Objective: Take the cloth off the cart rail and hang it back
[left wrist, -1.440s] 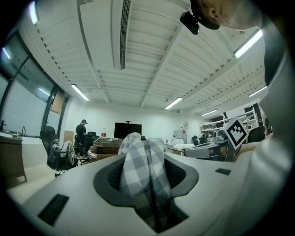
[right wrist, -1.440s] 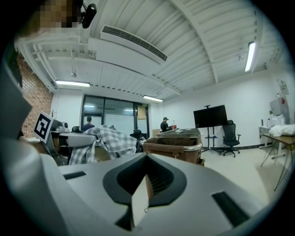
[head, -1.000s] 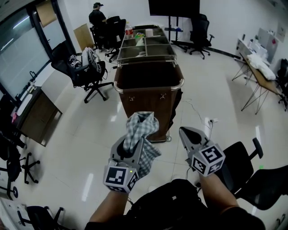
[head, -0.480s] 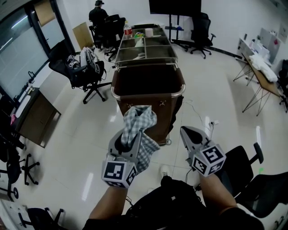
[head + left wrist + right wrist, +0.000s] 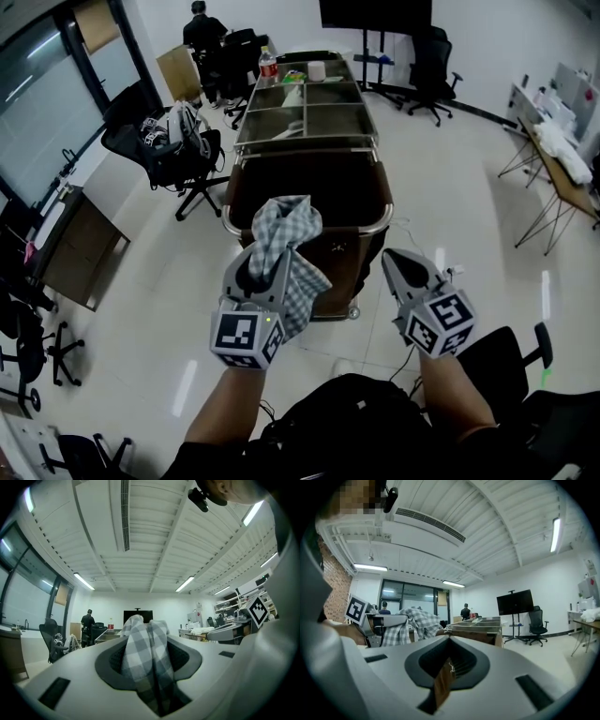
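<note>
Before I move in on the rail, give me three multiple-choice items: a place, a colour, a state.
1. The cart stands: A by the left window; B straight ahead; C behind the person.
2. The cloth is: A grey-and-white check; B plain red; C blue-striped.
3. The left gripper is: A open and empty; B out of view; C shut on the cloth.
Key: B, it sits mid-frame in the head view; A, the checks show clearly; C, the cloth is pinched between its jaws.

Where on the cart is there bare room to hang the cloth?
The near rail is bare either side of the cloth in the left claw. Crowded: the far trays, with bottle and roll.
</note>
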A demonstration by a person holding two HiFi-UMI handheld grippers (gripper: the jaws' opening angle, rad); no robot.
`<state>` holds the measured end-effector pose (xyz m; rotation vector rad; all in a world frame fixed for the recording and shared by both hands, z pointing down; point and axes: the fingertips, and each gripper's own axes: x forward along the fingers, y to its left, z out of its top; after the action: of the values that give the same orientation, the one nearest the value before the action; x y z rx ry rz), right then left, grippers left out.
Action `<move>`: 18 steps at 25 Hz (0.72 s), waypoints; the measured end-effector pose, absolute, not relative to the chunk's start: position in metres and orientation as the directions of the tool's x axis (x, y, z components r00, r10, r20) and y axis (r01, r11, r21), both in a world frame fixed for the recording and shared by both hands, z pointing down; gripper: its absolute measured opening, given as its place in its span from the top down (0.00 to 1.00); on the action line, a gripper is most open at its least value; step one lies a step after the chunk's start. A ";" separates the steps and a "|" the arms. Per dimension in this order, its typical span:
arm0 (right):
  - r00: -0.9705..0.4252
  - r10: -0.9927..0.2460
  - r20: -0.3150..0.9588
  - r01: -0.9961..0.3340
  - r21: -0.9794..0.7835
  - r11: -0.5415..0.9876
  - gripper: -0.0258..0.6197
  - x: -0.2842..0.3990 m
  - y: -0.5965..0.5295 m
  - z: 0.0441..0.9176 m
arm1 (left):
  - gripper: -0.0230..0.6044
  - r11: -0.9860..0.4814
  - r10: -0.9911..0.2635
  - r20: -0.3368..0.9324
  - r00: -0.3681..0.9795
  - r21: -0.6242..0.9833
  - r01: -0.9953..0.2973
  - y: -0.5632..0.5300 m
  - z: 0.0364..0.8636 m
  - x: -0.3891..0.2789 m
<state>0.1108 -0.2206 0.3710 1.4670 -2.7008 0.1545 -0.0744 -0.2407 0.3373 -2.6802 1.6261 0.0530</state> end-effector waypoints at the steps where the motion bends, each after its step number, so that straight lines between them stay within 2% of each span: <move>1: -0.547 -0.830 0.106 -0.837 -0.058 0.544 0.94 0.112 -0.229 0.372 | 0.72 -0.457 -0.889 -0.030 0.457 0.008 -0.889 -0.251 0.339 -0.073; 18: -0.574 -0.799 0.179 -0.817 -0.060 0.574 0.94 0.138 -0.316 0.396 | 0.69 -0.393 -0.916 0.090 0.390 -0.013 -0.920 -0.348 0.408 -0.046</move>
<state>0.1376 -0.3164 0.3957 1.3773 -2.6674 0.2052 -0.0455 -0.3480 0.4075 -2.6515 1.7516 -0.1311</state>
